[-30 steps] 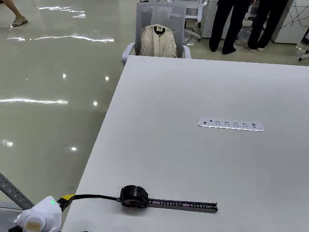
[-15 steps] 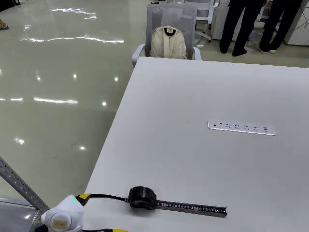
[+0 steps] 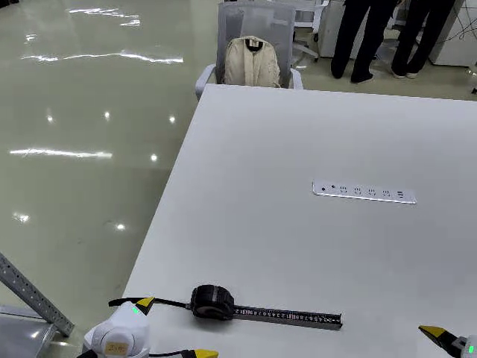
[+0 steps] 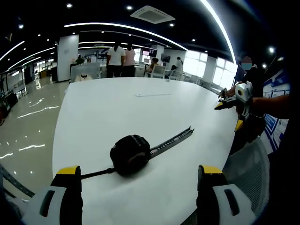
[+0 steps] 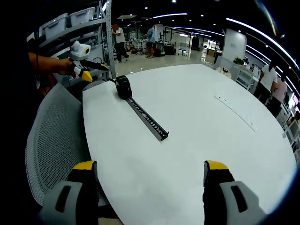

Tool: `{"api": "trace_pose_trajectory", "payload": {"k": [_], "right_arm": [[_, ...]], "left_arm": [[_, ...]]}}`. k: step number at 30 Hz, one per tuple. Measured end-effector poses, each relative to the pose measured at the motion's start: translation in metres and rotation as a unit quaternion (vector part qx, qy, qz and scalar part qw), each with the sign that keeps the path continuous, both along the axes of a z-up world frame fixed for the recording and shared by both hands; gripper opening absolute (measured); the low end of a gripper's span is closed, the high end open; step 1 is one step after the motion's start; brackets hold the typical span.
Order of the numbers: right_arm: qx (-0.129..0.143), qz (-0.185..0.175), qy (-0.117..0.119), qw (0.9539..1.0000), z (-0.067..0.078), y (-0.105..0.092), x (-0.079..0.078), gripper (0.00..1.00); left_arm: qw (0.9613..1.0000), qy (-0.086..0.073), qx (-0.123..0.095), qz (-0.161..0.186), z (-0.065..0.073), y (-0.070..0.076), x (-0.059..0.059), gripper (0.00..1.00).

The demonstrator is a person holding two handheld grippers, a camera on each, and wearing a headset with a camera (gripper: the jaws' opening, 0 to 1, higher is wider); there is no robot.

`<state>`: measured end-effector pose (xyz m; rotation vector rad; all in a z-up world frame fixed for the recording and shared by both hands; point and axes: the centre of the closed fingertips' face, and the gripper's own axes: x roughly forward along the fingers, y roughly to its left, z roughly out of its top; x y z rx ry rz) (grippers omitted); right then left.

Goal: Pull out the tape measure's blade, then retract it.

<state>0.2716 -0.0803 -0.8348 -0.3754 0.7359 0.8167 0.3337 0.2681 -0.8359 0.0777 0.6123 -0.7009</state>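
Head view: the black tape measure (image 3: 212, 302) lies near the front left corner of the white table (image 3: 298, 142), its blade (image 3: 287, 317) drawn out flat along the near edge, its black strap (image 3: 168, 302) trailing the other way. The left gripper (image 3: 173, 328) sits just short of the case, jaws spread wide and empty; the left gripper view shows the case ahead, between the two yellow tips. The right gripper (image 5: 150, 165) is also wide open with nothing in it, well apart from the blade's end. Farther out lie a power strip (image 3: 364, 192), a grey chair (image 3: 252, 22) carrying a cream bag (image 3: 252, 63) and, beyond it, people (image 3: 387, 33) standing.
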Motion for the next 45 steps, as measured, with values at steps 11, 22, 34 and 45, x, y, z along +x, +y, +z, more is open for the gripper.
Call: {"api": "trace_pose_trajectory", "payload": {"k": [11,22,34,45], "right_arm": [[-0.022,0.057,0.001,0.9981,0.003,0.018,0.023,0.96],[-0.046,0.120,0.010,0.9917,0.001,0.034,0.033,0.92],[-0.059,0.172,0.033,0.9828,-0.004,0.057,0.051,0.89],[-0.085,0.221,0.060,0.9698,-0.016,0.072,0.063,0.83]], "left_arm": [[0.9989,-0.007,0.022,0.042,-0.008,-0.005,0.010,1.00],[0.9970,-0.008,0.020,0.075,-0.014,-0.010,0.021,1.00],[0.9937,-0.023,-0.004,0.109,-0.012,-0.026,0.038,1.00],[0.9894,-0.025,0.028,0.140,-0.023,-0.024,0.048,1.00]]}}
